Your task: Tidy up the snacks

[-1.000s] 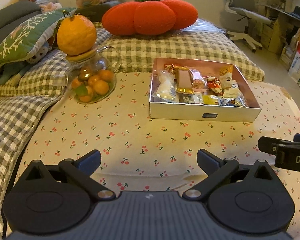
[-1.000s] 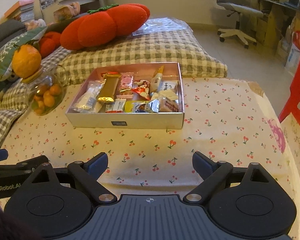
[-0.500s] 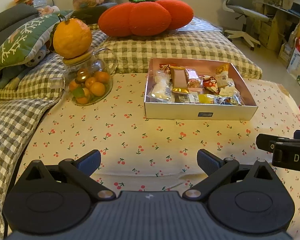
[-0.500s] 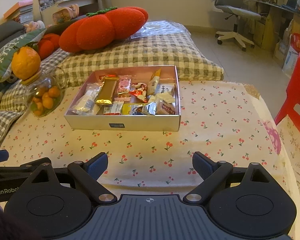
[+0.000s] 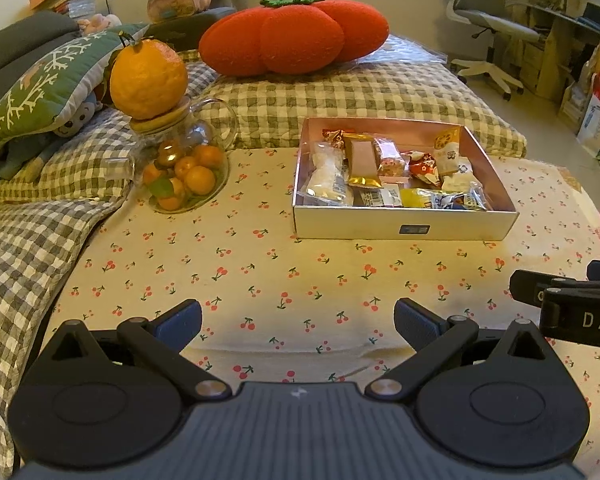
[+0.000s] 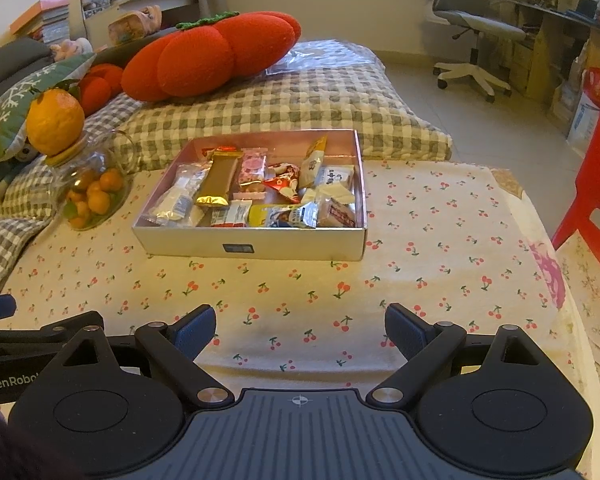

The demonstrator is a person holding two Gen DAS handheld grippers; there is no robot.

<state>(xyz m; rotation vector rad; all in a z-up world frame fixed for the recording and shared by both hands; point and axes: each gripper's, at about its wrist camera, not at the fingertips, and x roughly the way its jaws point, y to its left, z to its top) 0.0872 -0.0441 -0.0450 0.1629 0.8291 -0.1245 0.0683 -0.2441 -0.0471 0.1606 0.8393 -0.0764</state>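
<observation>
A shallow silver box point(image 5: 404, 226) point(image 6: 256, 242) sits on the cherry-print cloth, filled with several wrapped snacks point(image 5: 364, 162) point(image 6: 256, 184). My left gripper point(image 5: 298, 322) is open and empty, well short of the box. My right gripper point(image 6: 300, 330) is open and empty, also short of the box. The right gripper's side shows at the right edge of the left wrist view point(image 5: 568, 304). The left gripper's side shows at the left edge of the right wrist view point(image 6: 24, 340).
A glass jar of small oranges point(image 5: 182, 176) point(image 6: 94, 196) with a large orange on its lid point(image 5: 148, 78) stands left of the box. Checked bedding point(image 5: 340, 96) and a red tomato cushion point(image 5: 296, 36) lie behind. A red chair point(image 6: 596, 188) stands to the right.
Both grippers have drawn back a little from the box, which looks slightly farther and more to the left in both views. Both stay open and empty.
</observation>
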